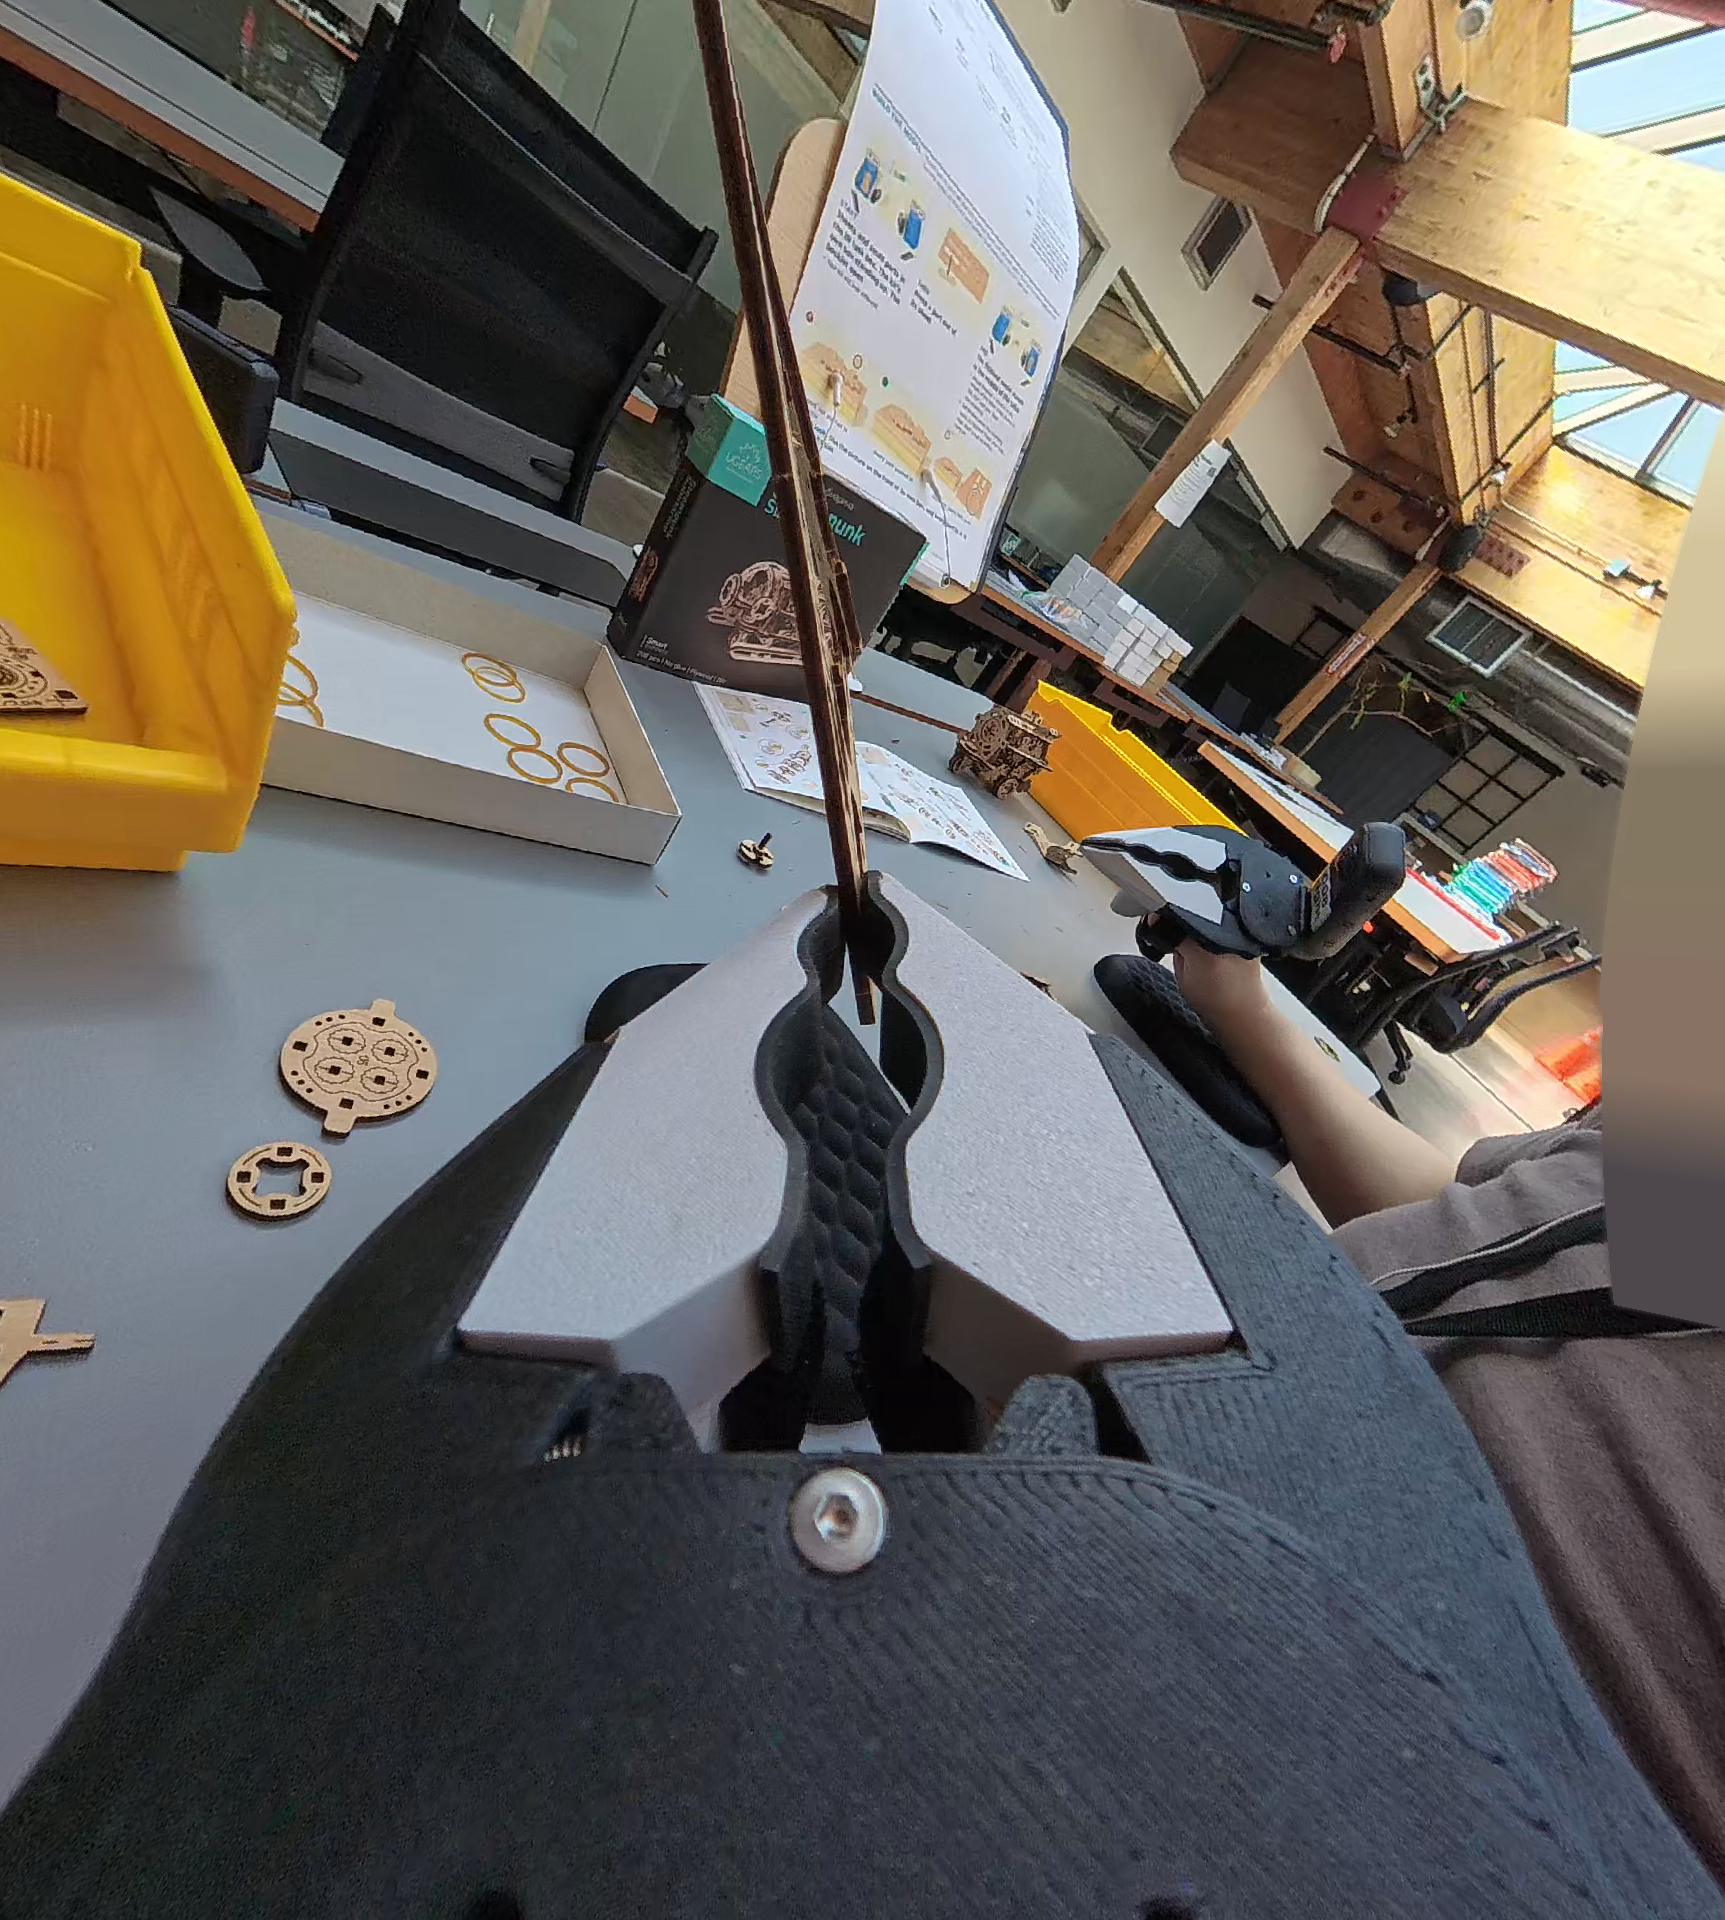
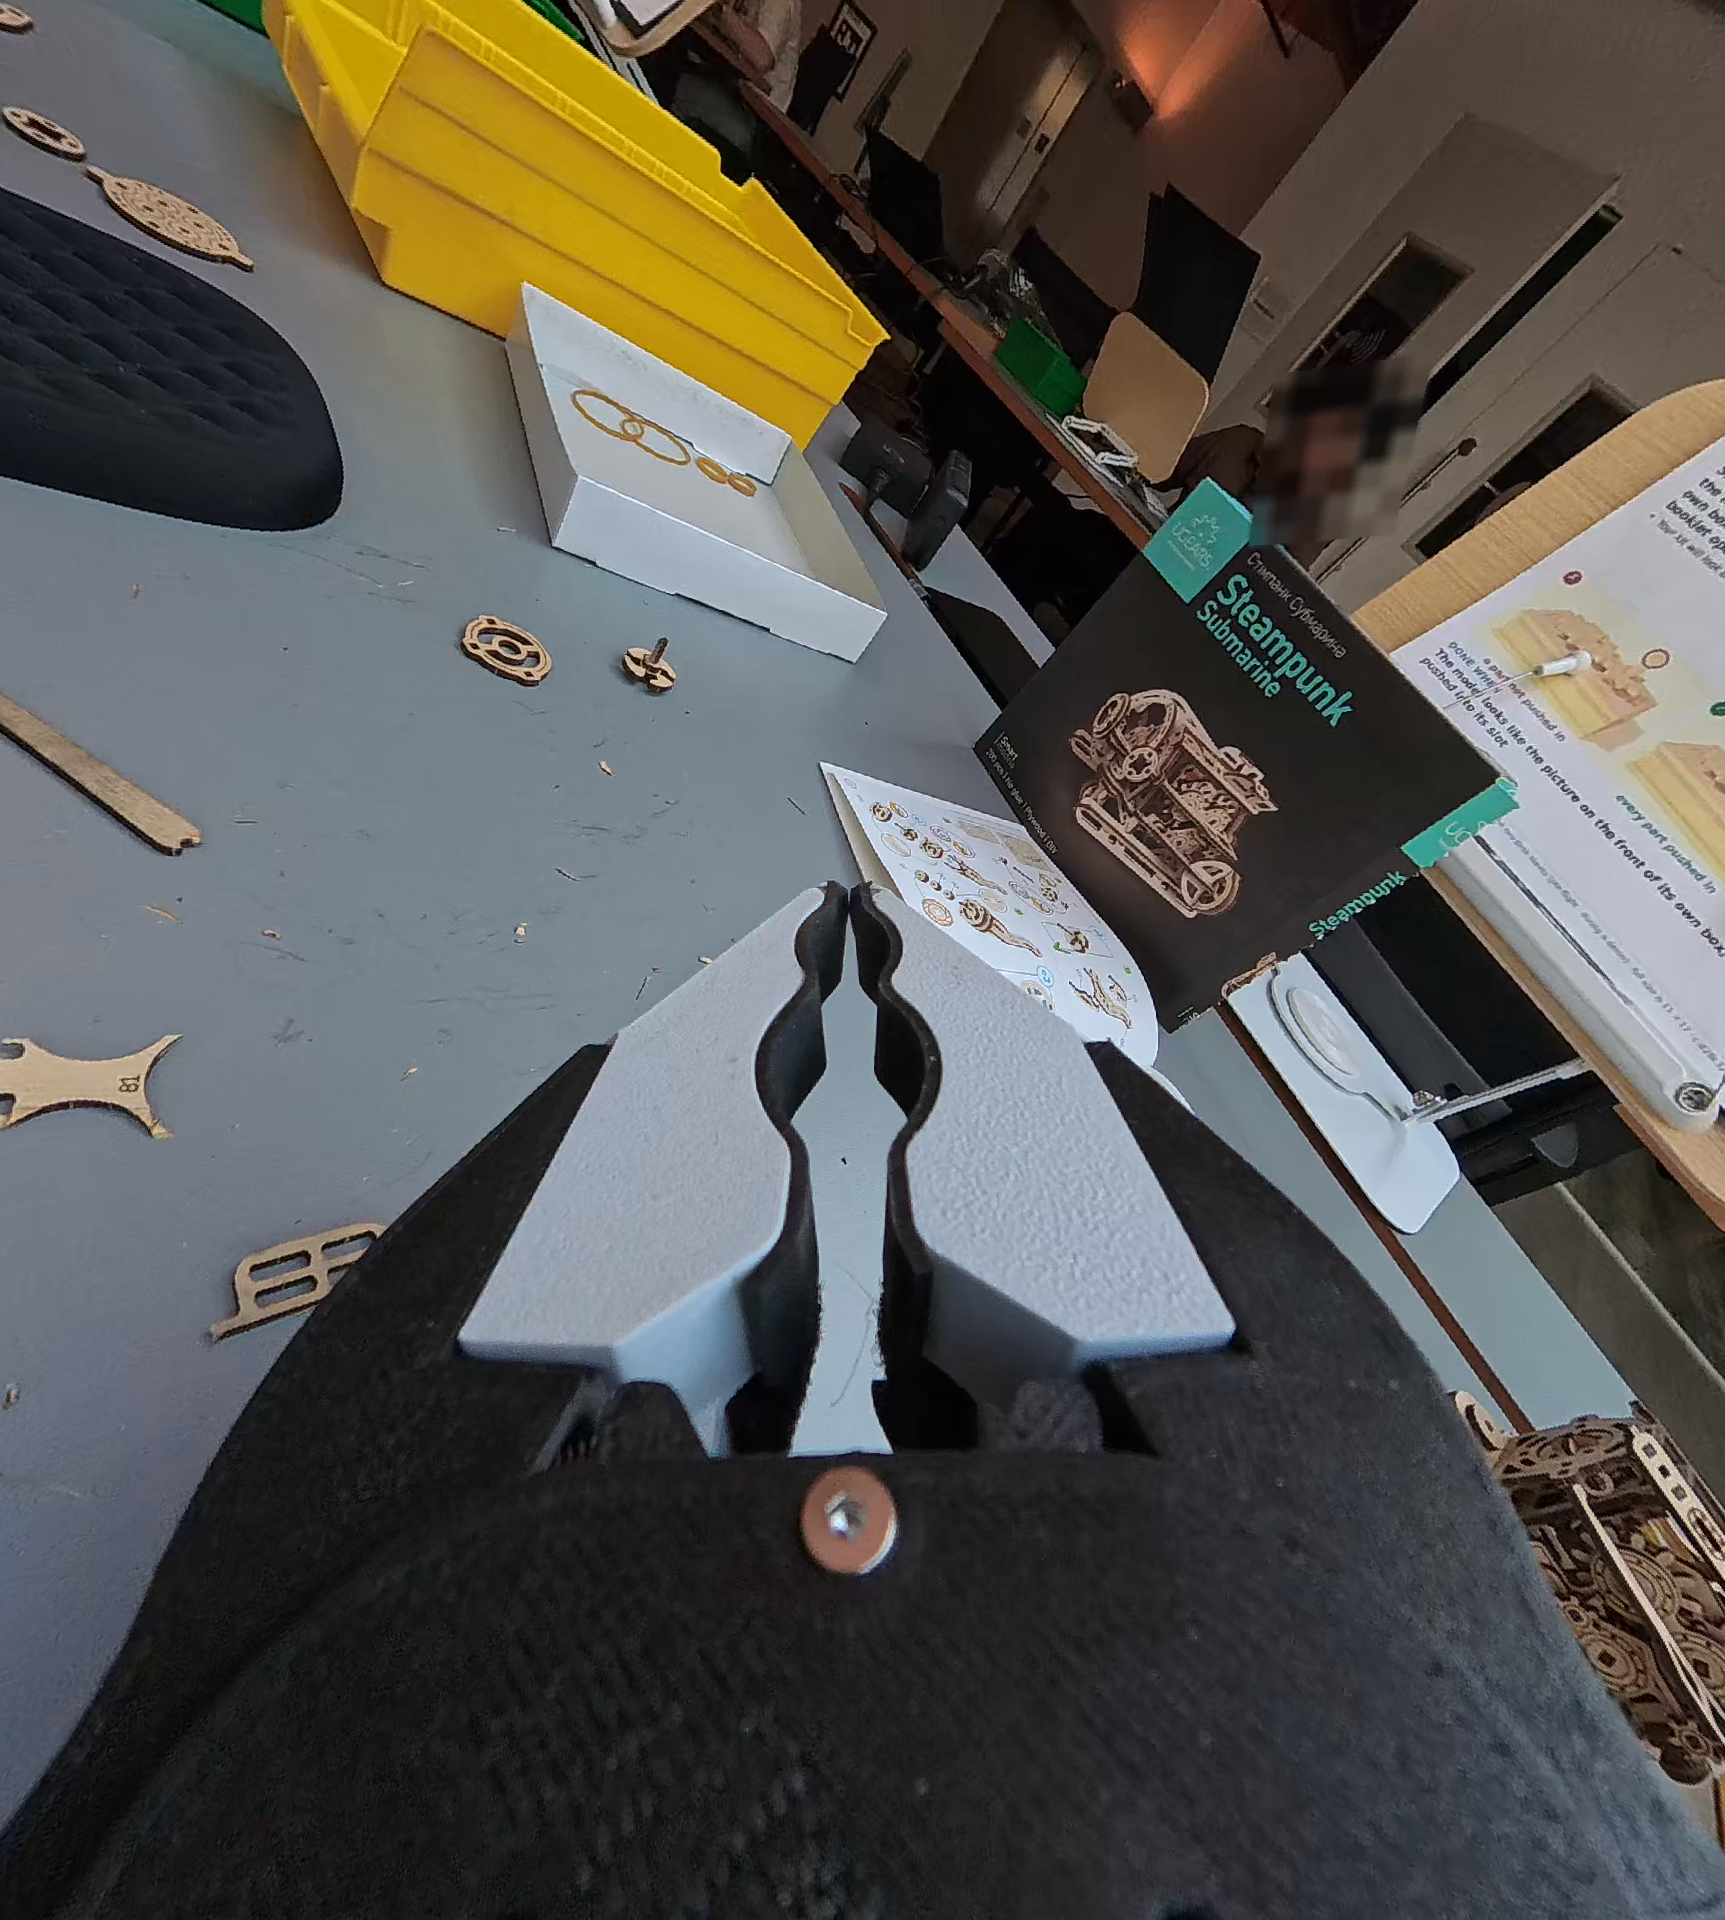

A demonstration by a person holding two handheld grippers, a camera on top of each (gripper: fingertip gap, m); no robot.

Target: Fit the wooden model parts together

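Note:
My left gripper [image 1: 853,904] is shut on a thin wooden sheet [image 1: 785,436], seen edge-on. The sheet stands up from the fingertips and runs out of the top of the left wrist view. My right gripper [image 2: 850,896] is shut with nothing between its tips and hovers over the grey table [image 2: 370,935]. It also shows in the left wrist view [image 1: 1107,847], held in a hand at the right. Loose wooden parts lie on the table: a round disc [image 1: 357,1062], a ring [image 1: 278,1179], a small wheel on an axle [image 2: 650,665] and a long strip [image 2: 47,743].
Yellow bins [image 1: 58,520] and a white tray [image 1: 484,748] with rubber bands stand at the back. An open booklet [image 2: 1003,904], the dark kit box [image 2: 1232,769] and an instruction board [image 2: 1668,779] lie ahead of my right gripper. A partly built wooden model [image 2: 1658,1590] sits at the lower right.

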